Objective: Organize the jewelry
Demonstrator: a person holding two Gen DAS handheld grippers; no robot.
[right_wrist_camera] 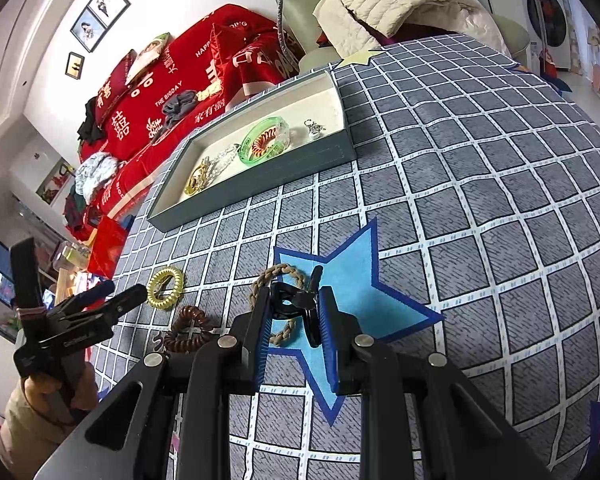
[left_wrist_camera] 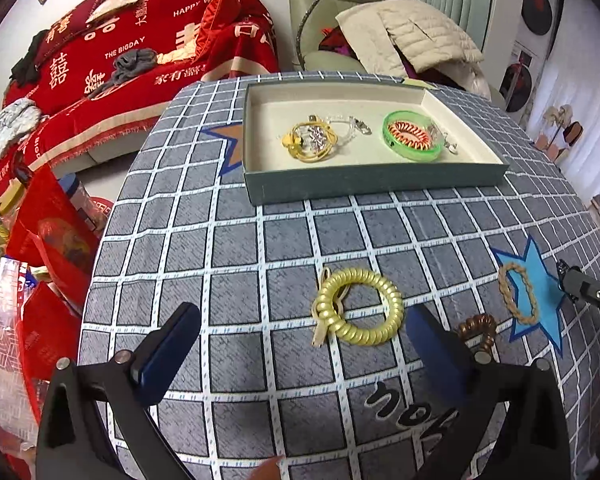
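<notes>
A green tray (left_wrist_camera: 376, 182) (right_wrist_camera: 260, 178) at the table's far side holds a gold bracelet (left_wrist_camera: 308, 142), a green bangle (left_wrist_camera: 412, 136) (right_wrist_camera: 266, 140) and small silver pieces. A yellow coil hair tie (left_wrist_camera: 358, 306) (right_wrist_camera: 165, 287) lies just ahead of my open, empty left gripper (left_wrist_camera: 300, 332) (right_wrist_camera: 120, 294). A brown coil tie (left_wrist_camera: 478, 330) (right_wrist_camera: 190, 328) lies beside its right finger. A braided tan band (left_wrist_camera: 518, 294) (right_wrist_camera: 274, 276) lies on a blue star. My right gripper (right_wrist_camera: 294, 300) is shut on a black hair claw clip (right_wrist_camera: 296, 304) above that band.
The table carries a grey checked cloth (left_wrist_camera: 260, 248) with blue star patches (right_wrist_camera: 352, 276). A red-covered sofa (left_wrist_camera: 140, 60) and a green armchair with a beige jacket (left_wrist_camera: 412, 36) stand behind. Red bags (left_wrist_camera: 48, 240) crowd the floor to the left.
</notes>
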